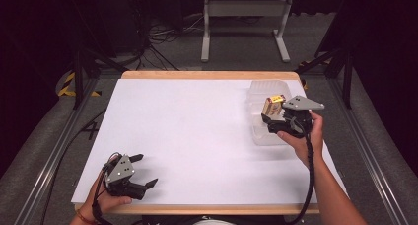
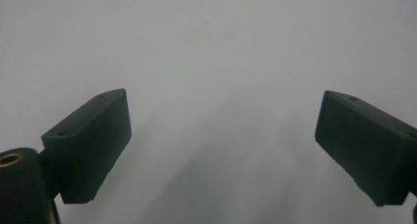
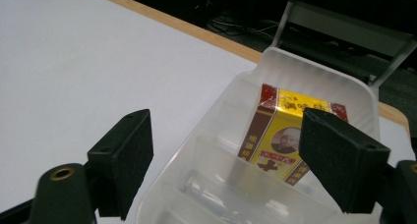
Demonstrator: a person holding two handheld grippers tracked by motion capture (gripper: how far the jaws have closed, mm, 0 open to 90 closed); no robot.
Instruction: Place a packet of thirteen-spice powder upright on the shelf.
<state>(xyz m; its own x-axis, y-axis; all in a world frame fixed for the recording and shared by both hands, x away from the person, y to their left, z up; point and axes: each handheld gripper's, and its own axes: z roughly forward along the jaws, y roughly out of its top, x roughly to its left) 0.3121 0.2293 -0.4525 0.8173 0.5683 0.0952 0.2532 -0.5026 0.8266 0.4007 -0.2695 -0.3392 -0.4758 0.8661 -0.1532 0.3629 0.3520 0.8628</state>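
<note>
We find the yellow and red carton (image 3: 290, 135) standing inside the clear plastic tray (image 3: 314, 74) at the table's far right. The right gripper (image 1: 277, 120) hovers at the tray, jaws parted, nothing pressed between them; the carton sits just beside one jaw, free of both. We judge the placing step done or the pick-up not yet begun; we cannot tell which. The next move calls for either a clean withdrawal or centring the jaws on the carton. The left gripper (image 1: 140, 170) rests wide open at the near left edge. The white tabletop (image 1: 187, 131) has a wooden rim; beyond lie grey carpet, cables and a metal stand (image 1: 244, 22).
</note>
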